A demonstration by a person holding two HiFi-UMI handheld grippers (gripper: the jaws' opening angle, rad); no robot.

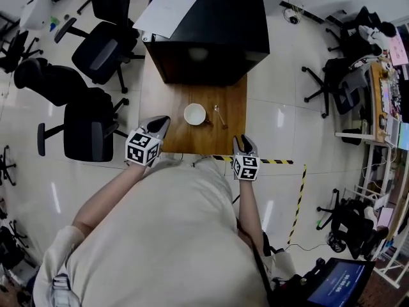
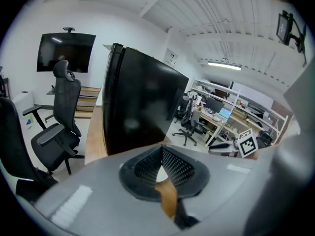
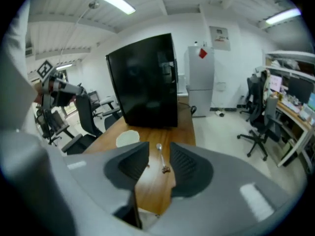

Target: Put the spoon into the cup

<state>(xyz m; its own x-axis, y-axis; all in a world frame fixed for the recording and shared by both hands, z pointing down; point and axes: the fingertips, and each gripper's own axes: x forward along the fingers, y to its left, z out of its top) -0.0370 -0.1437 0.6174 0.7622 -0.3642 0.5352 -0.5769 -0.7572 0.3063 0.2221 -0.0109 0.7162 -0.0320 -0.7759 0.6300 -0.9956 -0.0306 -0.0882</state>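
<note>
The spoon [image 1: 220, 116] is a thin metal one lying flat on the bare wood of the desk [image 1: 167, 101]. Its small bowl points toward the far end and a darker, knobbly tip sits at the near end of its handle. It lies just to the right of the cup [image 1: 195, 114], close by but apart from it. The cup is white and round, stands upright with its mouth open to the ceiling, and looks empty from above. Both sit near the middle of the desk, in front of a large black cabinet [image 1: 211, 24] that fills the far end. The right claw [image 1: 245, 141] hangs over the near edge of the desk, tilted downward. In the right gripper view its jaws stand partly apart, with only the wood and the distant spoon showing in the gap, so it grips nothing and touches nothing. The left claw [image 1: 161, 123] hovers at the near left corner of the desk. In the left gripper view its tips meet, so it is clenched on nothing.
</note>
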